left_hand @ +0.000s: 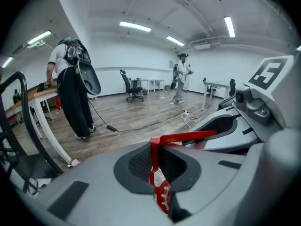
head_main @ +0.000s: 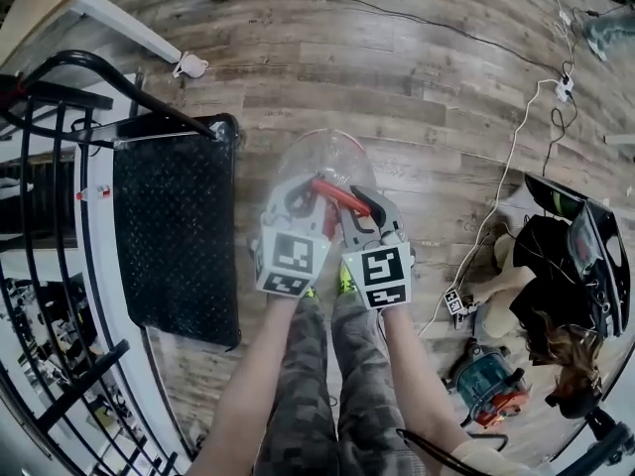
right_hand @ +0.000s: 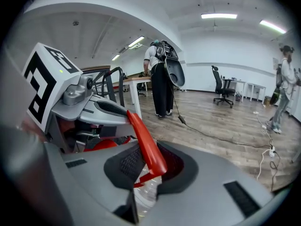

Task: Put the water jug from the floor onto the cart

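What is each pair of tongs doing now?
Left tongs: closed on the red handle of the water jug.
Right tongs: closed on the same handle.

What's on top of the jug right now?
The jug carries a red handle, clamped by the left tool and right tool. They cover the rest of its top.

Clear, round plastic water jug [head_main: 332, 157], upright, seen from above. Its red strap handle [head_main: 335, 194] is clamped between the fingers of the left gripper [head_main: 310, 194] and the right gripper [head_main: 359, 206]. Black diamond-plate platform cart [head_main: 174, 236] with tubular push-bar [head_main: 109, 72] stands at nine o'clock, just beside the jug.
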{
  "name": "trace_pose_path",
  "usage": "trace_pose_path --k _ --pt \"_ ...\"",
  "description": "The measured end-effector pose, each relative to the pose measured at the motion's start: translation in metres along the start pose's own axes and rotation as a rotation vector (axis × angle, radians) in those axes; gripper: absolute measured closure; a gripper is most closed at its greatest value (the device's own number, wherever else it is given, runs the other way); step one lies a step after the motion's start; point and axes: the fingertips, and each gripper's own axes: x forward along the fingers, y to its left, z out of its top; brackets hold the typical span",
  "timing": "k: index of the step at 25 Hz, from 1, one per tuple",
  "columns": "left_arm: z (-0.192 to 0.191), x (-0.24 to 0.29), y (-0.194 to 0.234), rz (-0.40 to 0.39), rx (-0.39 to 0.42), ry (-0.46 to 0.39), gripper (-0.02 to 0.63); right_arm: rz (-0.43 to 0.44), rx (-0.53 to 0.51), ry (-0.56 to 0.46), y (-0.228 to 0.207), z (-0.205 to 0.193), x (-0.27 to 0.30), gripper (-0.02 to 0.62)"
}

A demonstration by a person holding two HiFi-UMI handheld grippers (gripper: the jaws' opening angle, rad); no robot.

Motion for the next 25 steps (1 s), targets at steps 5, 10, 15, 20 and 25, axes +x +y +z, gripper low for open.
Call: trace_pose_path --k 5,10,15,20,25 --pt "0.041 -0.024 0.002 0.031 -0.001 -0.027 0.588 0.026 -0.026 -0.030 0.001 0.041 -0.025 0.534" --pt "0.072 -0.057 0.002 0.082 -0.016 -0.027 0.588 0.066 -0.011 -0.048 0.012 0.075 -0.052 0.534" --pt "0.107 -0.090 0.008 0.128 -0.026 -0.017 0.588 0.108 -0.010 -0.068 0.023 0.116 -0.077 0.534" --pt "0.128 -0.126 0.011 0.179 -0.031 -0.015 0.588 0.162 -0.011 -0.091 0.042 0.145 -0.100 0.534" --pt "0.156 -0.152 0.011 0.223 -0.031 -0.040 0.588 0.189 -0.039 -0.124 0.049 0.175 -0.122 0.534"
